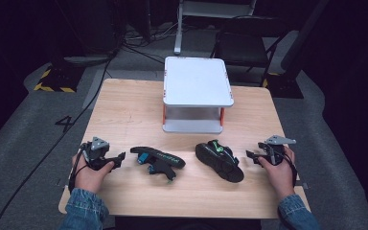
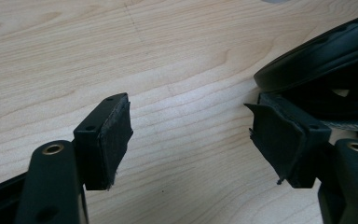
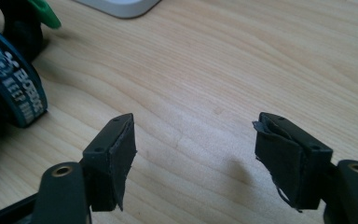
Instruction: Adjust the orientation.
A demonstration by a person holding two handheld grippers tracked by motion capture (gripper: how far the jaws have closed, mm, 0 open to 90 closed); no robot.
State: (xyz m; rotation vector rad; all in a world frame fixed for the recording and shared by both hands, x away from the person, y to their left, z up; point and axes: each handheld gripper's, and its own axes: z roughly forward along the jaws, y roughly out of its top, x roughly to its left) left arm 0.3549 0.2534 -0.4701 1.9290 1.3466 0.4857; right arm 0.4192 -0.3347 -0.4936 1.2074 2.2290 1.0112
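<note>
Left sandal (image 1: 157, 162) beside left claw (image 1: 120, 158)

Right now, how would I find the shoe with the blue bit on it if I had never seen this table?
Start at the white two-level stand at the far middle of the wooden table. In front of it lie two black sandals, side by side. The one you want is the left sandal, lying on its side with a blue patch, while the right sandal has green trim instead.

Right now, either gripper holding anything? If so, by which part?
Nothing is held. The left gripper and right gripper both stand open over bare table, each beside a black sandal: left sandal, right sandal, neither touched.
</note>
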